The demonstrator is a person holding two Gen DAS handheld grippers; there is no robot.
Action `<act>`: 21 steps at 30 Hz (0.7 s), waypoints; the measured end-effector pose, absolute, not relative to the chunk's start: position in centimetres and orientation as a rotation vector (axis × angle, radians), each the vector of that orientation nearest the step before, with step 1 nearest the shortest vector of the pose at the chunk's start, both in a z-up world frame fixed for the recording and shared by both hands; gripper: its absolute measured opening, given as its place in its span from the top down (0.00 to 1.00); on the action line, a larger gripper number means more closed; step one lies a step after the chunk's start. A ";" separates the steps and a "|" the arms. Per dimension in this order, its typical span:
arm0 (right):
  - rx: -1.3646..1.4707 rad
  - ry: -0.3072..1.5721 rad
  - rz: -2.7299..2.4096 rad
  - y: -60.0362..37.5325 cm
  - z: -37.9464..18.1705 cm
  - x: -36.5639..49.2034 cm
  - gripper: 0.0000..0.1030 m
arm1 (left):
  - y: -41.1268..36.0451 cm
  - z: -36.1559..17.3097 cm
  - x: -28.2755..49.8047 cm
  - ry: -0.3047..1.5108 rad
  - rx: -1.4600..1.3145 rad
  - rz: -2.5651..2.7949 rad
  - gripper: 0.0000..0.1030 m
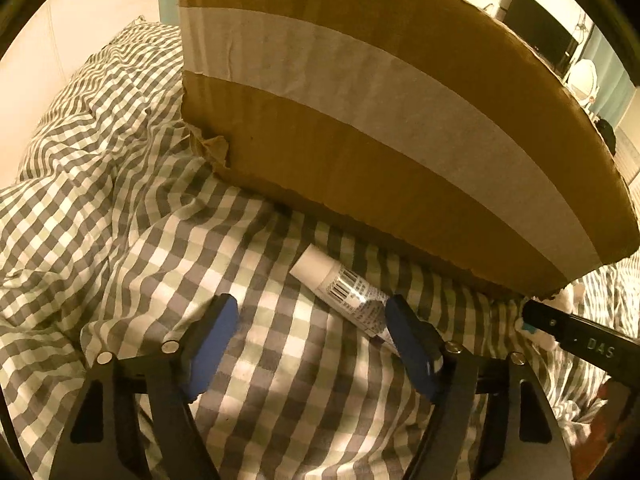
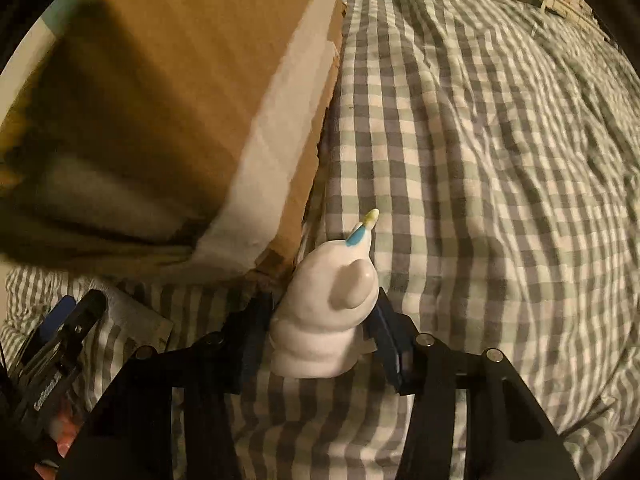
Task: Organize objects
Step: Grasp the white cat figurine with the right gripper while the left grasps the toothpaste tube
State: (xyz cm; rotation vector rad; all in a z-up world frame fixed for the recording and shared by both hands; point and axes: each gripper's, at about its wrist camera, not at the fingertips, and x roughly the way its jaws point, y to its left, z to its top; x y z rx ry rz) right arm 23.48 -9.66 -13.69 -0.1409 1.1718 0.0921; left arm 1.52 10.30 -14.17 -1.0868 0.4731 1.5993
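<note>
A brown cardboard box [image 1: 400,120] with a white tape band stands on a checked bed cover [image 1: 120,184]. A white tube with a barcode [image 1: 340,288] lies on the cover just below the box. My left gripper [image 1: 310,320] is open over the cover, its right finger beside the tube's near end. My right gripper [image 2: 320,320] is shut on a white unicorn figurine [image 2: 328,312] with a blue and yellow horn, held close to the box's corner [image 2: 180,100]. The right gripper's tip also shows in the left wrist view [image 1: 560,326].
The checked cover [image 2: 480,160] spreads wide to the right of the box. A dark monitor [image 1: 540,36] and a white fan stand far back right. The left gripper shows at the lower left of the right wrist view [image 2: 60,340].
</note>
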 end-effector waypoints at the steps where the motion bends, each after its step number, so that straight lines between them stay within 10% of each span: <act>1: -0.145 1.163 0.090 -9.7 -13.3 23.2 0.53 | 10.1 -14.0 1.6 0.472 -1.088 1.601 0.27; 14: -0.050 1.127 0.108 -13.4 -9.6 20.8 0.53 | 12.5 -14.4 5.4 0.395 -1.179 1.650 0.37; 21: -0.020 1.148 0.133 -12.2 -10.1 20.5 0.53 | 12.7 -15.0 5.8 0.385 -1.200 1.623 0.71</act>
